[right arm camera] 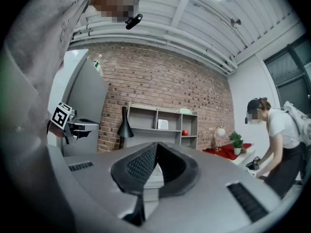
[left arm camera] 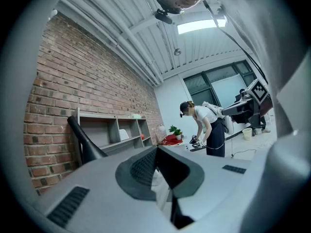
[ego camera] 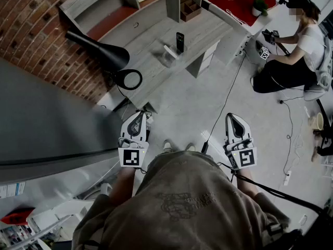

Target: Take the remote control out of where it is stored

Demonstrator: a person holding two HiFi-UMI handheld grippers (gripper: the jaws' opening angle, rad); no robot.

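The remote control (ego camera: 179, 41) is set on the tabletop (ego camera: 156, 74), with the lamp (ego camera: 101, 53) placed to its left and the shelf (ego camera: 130, 4) set behind.

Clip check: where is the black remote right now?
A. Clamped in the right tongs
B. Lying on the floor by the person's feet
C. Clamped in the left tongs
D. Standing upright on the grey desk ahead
D: the remote stands upright on the desk, well ahead of the left tongs and the right tongs, which are both shut with nothing between them.
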